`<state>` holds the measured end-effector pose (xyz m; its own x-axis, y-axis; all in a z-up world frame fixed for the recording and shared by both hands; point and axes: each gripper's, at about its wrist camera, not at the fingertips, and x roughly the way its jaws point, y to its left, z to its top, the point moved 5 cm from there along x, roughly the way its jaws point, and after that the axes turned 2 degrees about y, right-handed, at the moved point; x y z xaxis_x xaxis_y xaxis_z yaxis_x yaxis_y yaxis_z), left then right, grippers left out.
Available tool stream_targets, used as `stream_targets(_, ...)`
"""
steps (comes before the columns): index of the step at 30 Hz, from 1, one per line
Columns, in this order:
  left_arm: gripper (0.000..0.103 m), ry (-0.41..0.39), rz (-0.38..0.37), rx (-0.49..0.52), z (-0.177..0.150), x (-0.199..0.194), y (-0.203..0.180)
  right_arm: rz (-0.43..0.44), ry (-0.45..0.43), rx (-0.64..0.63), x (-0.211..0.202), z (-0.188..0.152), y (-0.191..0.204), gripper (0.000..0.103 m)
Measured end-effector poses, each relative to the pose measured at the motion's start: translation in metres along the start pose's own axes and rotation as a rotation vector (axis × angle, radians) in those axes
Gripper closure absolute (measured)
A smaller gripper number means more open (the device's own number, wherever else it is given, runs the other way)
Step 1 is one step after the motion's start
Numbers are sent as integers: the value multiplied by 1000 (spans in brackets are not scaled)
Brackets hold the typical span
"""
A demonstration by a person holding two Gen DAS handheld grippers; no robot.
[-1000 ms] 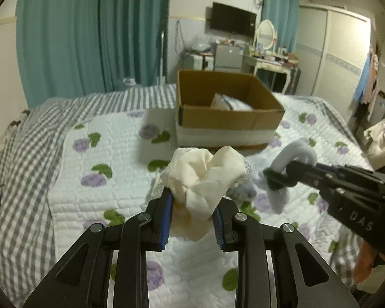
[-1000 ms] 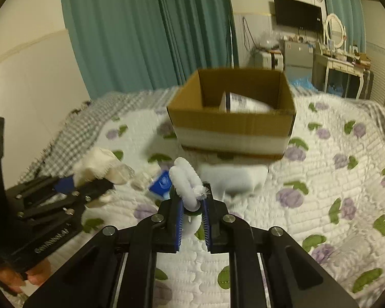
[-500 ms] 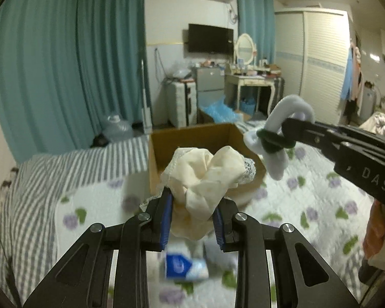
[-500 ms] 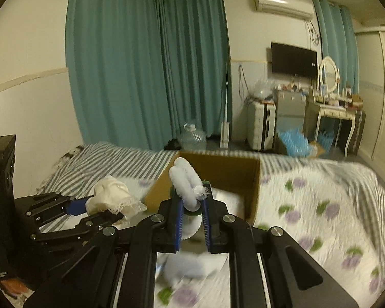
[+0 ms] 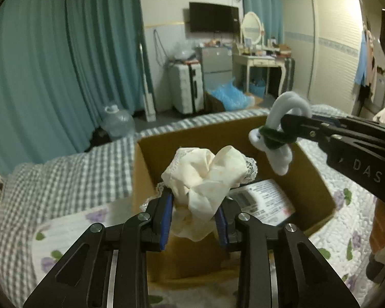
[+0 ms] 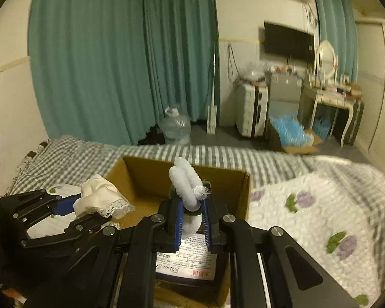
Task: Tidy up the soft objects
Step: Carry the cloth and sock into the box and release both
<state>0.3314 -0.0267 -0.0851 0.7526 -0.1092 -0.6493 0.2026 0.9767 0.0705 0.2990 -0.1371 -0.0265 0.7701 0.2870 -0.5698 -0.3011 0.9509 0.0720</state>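
An open cardboard box (image 5: 318, 184) stands on the bed with a printed package (image 5: 264, 200) lying inside. My left gripper (image 5: 193, 220) hangs over the box's near left part with a crumpled cream lace-edged cloth (image 5: 205, 174) between its blue pads. Its jaws are opening, and the pads still touch the cloth. From the right, my right gripper (image 5: 285, 128) reaches over the box. In the right wrist view that gripper (image 6: 192, 218) is shut on a white fuzzy piece with a dark green band (image 6: 184, 182), above the box (image 6: 225, 182) and the package (image 6: 190, 259). There the left gripper (image 6: 89, 208) and the cloth (image 6: 100, 195) show at the left.
The bed carries a white quilt with purple flowers (image 6: 308, 210) over a grey checked blanket (image 5: 64, 174). Beyond the bed's far edge are teal curtains (image 6: 115, 64), a water jug (image 6: 175, 128) on the floor, a suitcase (image 5: 186, 87) and a dressing table (image 5: 259, 59).
Both grippers have travelled forward across the bed with their loads and now hang over the open box, which looms much nearer. The left jaws stand slightly wider.
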Motion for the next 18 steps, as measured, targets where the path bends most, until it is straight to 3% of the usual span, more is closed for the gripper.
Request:
stream_targets(1,72,9,4,-2,-1,4,0,1,0,4,5,-3,-2,90)
stream_targets(4,44,23,17,-16,-2,15,2,-11,-1,2,15,-10,-6,87)
stream_targets(5,37,11,22,-24,-2,15,3,-20,4,7,18,-12,-9,77)
stream_targets(7,37,-10,16,-25,1,14,4,-30,14,23,23,-13,-14,49)
stream_targets(8,37,-11,3,-21,2,15,3,-33,15,34,23,-14,-17,28)
stream_targets(9,37,-5,4,-17,2,16,2,-36,8,44,24,-13,-20,24)
stream_targets(13,37,-9,26,13,5,7,-2,-45,-1,62,12,-10,-26,24)
stream_targets(18,37,-98,24,14,17,-39,2,-55,-49,57,-30,3,-25,19)
